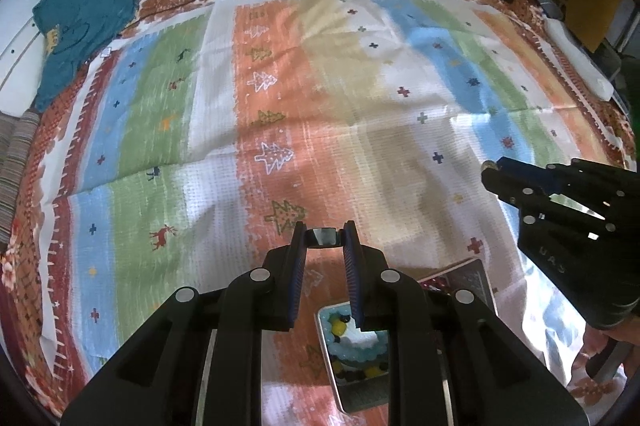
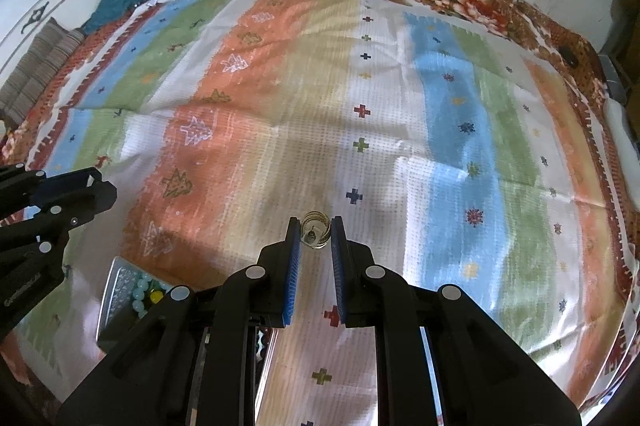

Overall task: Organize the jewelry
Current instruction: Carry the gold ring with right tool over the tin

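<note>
Above a striped bedspread [image 1: 280,130], the left gripper [image 1: 325,240] pinches a dark ring [image 1: 324,238] at its fingertips, while the right gripper [image 2: 316,234] grips a small coiled gold piece [image 2: 316,232]. Just below sits a metal tray [image 1: 348,392] already holding a pale-blue bead bracelet [image 1: 360,346]; both lifted pieces appear still to be placed. A teal garment [image 1: 84,26] lies far off.

A tray [image 1: 362,382] holding beads [image 1: 352,340] lies on the cloth [image 1: 280,106], a garment [image 1: 80,22] far behind-left.

Bead-filled tray [image 1: 345,392] half behind the left tongs [image 1: 324,238]; teal garment [image 1: 82,22] partly cropped in shadow
</note>
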Demonstrator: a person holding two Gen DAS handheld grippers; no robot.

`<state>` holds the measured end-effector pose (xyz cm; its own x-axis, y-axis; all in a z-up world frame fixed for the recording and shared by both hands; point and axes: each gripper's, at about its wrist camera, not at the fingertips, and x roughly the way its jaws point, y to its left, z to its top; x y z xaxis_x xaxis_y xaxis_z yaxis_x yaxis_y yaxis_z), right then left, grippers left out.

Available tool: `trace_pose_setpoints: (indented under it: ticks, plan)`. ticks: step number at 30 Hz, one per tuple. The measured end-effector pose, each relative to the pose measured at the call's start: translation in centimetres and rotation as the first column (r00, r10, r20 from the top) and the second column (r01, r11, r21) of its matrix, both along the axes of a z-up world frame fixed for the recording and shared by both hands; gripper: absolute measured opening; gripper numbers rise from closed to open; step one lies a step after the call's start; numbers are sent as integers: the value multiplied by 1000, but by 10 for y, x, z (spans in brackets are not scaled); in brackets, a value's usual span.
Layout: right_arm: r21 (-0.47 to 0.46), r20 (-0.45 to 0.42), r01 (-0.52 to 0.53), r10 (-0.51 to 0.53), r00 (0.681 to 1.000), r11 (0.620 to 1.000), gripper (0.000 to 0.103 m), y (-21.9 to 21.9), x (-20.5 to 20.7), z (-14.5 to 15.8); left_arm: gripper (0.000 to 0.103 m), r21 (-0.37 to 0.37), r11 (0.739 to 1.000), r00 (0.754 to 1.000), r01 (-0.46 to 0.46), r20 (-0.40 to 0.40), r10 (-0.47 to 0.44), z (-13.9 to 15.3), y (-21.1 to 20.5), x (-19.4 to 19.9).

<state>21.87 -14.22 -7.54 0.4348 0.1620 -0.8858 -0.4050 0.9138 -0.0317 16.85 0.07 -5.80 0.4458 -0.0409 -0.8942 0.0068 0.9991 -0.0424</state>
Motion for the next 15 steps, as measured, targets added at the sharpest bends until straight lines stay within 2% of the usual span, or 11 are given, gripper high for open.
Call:
trace_pose_setpoints:
  ticks: [15]
  plan:
    - [14, 28, -13, 13, 1000, 1000, 16, -5, -24, 14, 18, -24, 1000, 999, 17, 37, -16, 17, -4, -25]
